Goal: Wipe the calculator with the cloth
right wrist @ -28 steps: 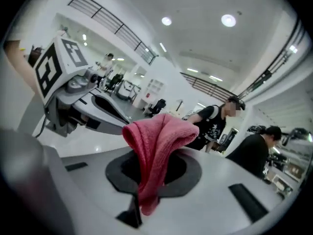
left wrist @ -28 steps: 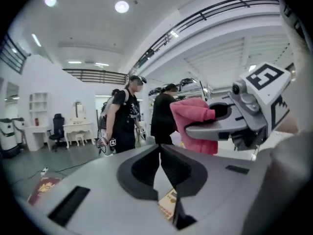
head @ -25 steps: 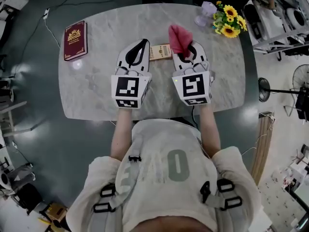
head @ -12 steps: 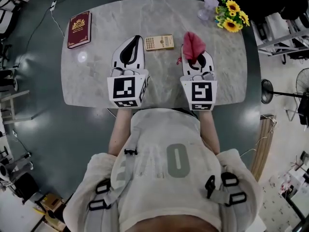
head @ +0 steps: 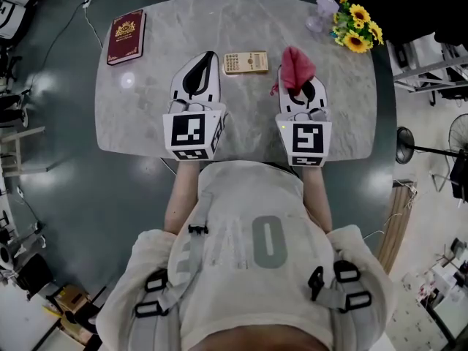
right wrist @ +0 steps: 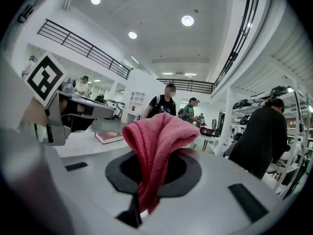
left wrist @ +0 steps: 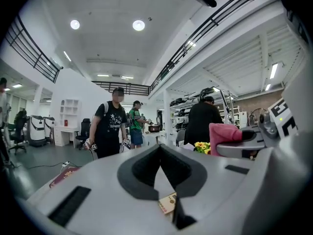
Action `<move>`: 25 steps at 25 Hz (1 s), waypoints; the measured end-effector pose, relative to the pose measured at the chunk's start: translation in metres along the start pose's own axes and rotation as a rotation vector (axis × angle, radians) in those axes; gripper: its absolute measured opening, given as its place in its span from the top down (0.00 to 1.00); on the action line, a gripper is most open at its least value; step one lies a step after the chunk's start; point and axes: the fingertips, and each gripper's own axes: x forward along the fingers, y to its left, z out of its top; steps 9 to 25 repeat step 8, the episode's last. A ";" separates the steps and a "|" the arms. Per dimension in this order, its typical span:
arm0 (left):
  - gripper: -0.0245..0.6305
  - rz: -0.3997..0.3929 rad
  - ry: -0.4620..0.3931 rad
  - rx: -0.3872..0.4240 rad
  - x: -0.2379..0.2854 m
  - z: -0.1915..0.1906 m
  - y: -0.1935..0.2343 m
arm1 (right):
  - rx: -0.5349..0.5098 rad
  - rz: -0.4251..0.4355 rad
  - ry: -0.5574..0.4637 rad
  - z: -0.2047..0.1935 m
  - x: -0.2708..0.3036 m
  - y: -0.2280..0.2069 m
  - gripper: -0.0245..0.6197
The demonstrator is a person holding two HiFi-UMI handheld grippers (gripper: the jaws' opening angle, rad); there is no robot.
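Table: grey marble top; the person stands at its near edge, one gripper in each hand.
Calculator: lies flat mid-table, long side across, just beyond the two grippers and between their lines. Nothing touches it, and its face is up and open to a wipe.
Cloth: red, bunched, standing up out of the right claw. It sits right of the calculator, near but apart.
Right gripper: jaws pinched on the cloth, with loose folds spilling over the tips. This probably keeps a soft pad foremost for rubbing.
Left gripper: jaws closed together, nothing in them, tip just left of the calculator. It is likely placed to steady the calculator against sliding.
Book: dark red, far left corner, well clear.
Flowers: yellow, far right corner, well clear.
Stage, judged: cloth in hand, wiping not yet begun.
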 end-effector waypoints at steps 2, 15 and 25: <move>0.93 0.003 -0.001 -0.005 0.000 0.000 0.002 | -0.004 0.004 -0.001 0.001 0.000 0.001 0.88; 0.93 0.002 0.000 -0.012 -0.002 0.002 0.003 | -0.019 0.011 -0.003 0.006 0.000 0.004 0.88; 0.93 0.002 0.000 -0.012 -0.002 0.002 0.003 | -0.019 0.011 -0.003 0.006 0.000 0.004 0.88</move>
